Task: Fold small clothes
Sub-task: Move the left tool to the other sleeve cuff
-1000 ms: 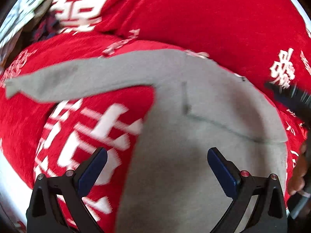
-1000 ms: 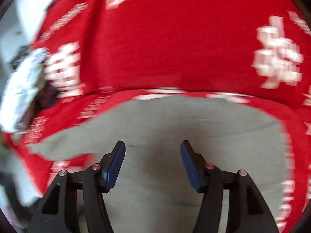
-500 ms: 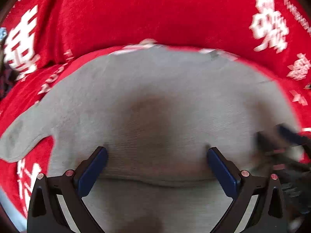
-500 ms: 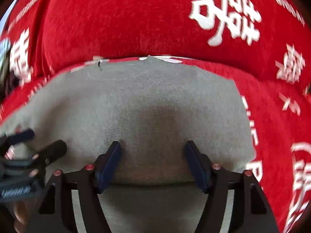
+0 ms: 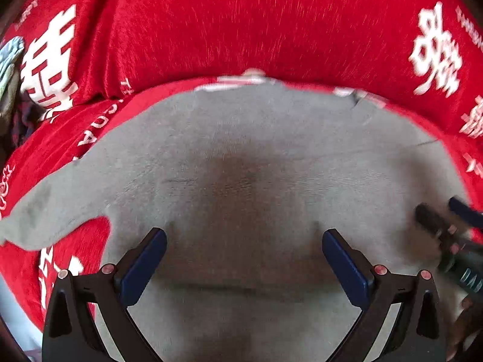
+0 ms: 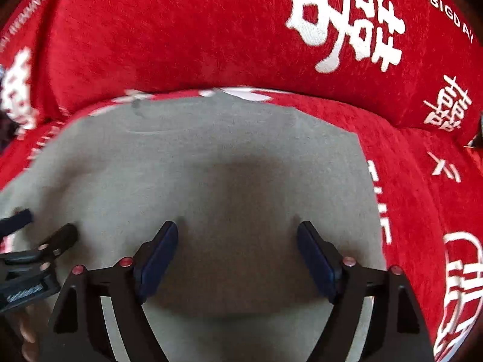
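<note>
Grey knit small garment (image 5: 247, 157) lying flat on red plush cover with white characters (image 5: 241, 24). Left gripper (image 5: 244, 253) hovering, jaws apart, empty. Right gripper (image 6: 238, 250), at left's 3 o'clock, jaws opening, nothing between. Risk: jaws pinching cover along with garment, dragging fold crooked.

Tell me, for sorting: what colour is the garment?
Plain grey garment, clearest in the left wrist view.

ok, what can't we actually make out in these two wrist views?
- Grey garment: near hem cut off behind the left gripper; same in the right view.
- Far neckline: blurred in both views.
- Right gripper: opening; fabric contact unclear.
- Pile at left edge: cropped.
</note>
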### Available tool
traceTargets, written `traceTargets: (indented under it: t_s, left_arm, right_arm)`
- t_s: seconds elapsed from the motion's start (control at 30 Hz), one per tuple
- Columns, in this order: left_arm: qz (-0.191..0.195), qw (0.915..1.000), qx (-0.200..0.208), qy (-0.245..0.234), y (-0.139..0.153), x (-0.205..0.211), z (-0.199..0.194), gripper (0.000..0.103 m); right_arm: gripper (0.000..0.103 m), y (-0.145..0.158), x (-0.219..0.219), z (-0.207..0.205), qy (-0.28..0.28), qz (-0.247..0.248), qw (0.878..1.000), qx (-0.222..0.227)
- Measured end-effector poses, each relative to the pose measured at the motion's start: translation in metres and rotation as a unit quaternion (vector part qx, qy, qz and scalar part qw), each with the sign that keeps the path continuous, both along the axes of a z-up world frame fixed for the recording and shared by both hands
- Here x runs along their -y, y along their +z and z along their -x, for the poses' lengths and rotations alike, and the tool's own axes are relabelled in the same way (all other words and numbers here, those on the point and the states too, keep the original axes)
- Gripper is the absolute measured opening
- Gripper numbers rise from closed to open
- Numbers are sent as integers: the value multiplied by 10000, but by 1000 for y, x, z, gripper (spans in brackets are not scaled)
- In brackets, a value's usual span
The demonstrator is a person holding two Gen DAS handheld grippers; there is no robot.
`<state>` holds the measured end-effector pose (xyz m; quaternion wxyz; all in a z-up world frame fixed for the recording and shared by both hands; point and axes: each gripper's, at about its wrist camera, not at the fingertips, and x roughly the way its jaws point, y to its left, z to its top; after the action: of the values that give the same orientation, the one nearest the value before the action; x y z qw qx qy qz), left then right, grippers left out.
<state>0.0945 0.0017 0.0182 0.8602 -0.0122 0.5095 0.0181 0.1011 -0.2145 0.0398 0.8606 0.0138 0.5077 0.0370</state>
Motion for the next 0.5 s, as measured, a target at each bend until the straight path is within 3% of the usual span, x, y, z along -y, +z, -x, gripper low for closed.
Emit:
traceTargets:
  t_s: [0.13,0.2,0.27,0.3,0.5]
  left_arm:
    - [-130,9997,29,-192,-2,6,25,103]
    - [-199,9995,-84,-227,-12,6,40,103]
    - [-88,9998,32,-189,-13,0,58,103]
    - [-76,9997,68,-204,-13,-2,69,103]
    - [7,9992,203,-353,-10,-17,140,103]
  right_arm:
    - [83,-7,-11,33,124,223,9997,-14]
    - [84,-6,-13,53,131,348,9991,209]
    - [84,-9,-11,70,161,281,9995,5]
    - [84,-7,-10,88,162,279,9993,182]
    - [85,-1,0,168,521,231,9979,295]
